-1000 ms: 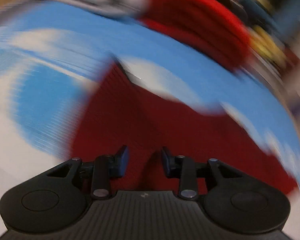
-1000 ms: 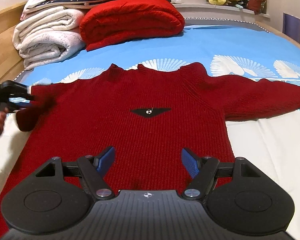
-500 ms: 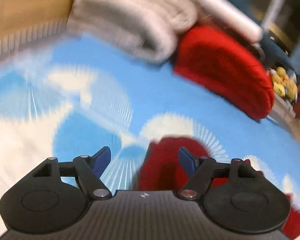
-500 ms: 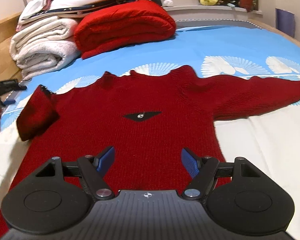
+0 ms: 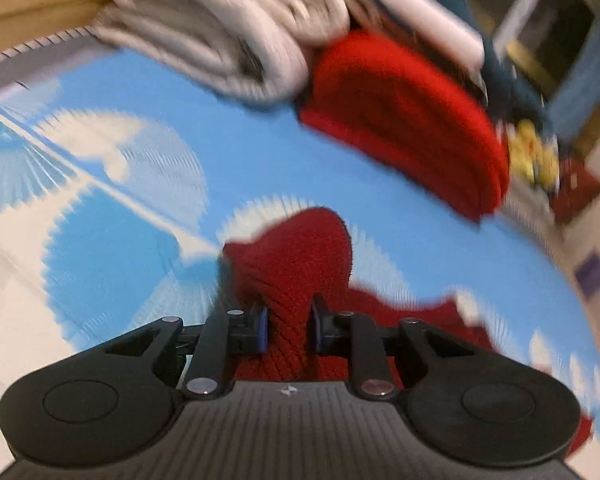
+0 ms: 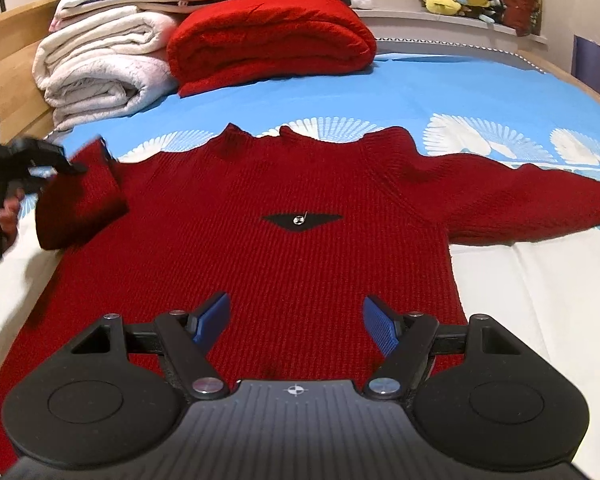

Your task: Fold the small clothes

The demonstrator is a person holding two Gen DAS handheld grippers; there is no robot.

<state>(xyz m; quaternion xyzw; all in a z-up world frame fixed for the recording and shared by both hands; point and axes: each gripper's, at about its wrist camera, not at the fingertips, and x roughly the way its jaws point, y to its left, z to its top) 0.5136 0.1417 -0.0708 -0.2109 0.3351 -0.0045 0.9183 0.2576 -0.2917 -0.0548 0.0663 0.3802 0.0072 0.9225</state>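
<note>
Since half a second ago, left gripper has just closed, clamping the sweater sleeve; right gripper gapes.

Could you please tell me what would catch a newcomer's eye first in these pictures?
The dark red sweater spread flat on the blue and white bedspread stands out first. At its edge, the left hand-held gripper has just closed on one sleeve. Behind lie a folded bright red blanket and white blankets.
</note>
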